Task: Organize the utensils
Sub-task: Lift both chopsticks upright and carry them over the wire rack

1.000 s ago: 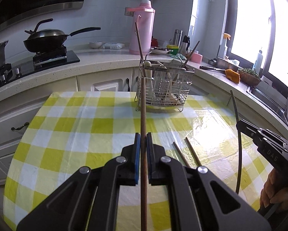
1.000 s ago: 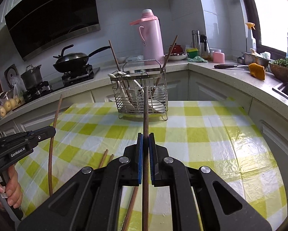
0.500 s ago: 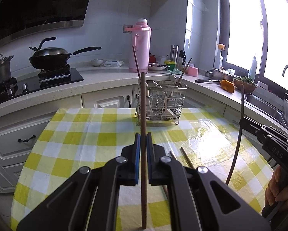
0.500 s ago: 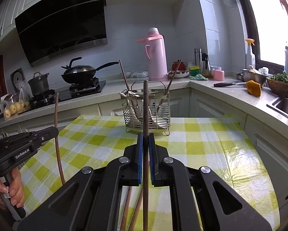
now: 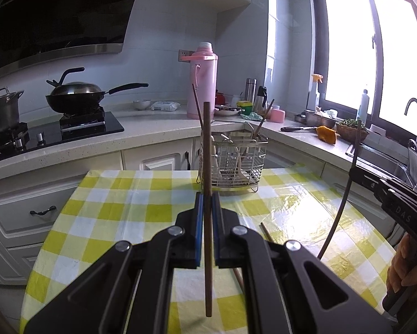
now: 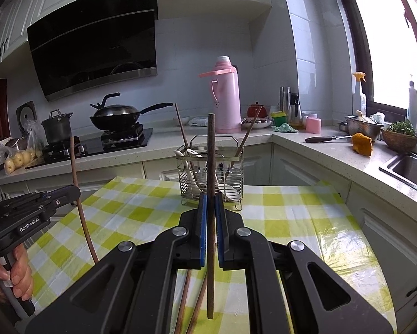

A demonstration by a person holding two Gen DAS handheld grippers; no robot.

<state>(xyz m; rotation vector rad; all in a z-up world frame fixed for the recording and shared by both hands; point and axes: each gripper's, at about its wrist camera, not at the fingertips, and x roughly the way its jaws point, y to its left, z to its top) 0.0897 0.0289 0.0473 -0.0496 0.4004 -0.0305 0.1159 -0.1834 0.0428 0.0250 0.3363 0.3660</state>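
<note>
Both grippers, left (image 5: 205,211) and right (image 6: 211,211), I find clamped on upright chopsticks (image 5: 207,167) (image 6: 211,172); rack (image 5: 233,161) beyond.

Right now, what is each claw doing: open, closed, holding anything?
Left claw: closed on a brown chopstick, held upright.
Right claw: closed on a dark chopstick, held upright.

Left gripper (image 5: 206,203) clamped tight, raised over table, angled slightly down; right gripper (image 6: 211,206) same, clamped, level beside it; person's hands (image 6: 13,275) grip both handles
</note>
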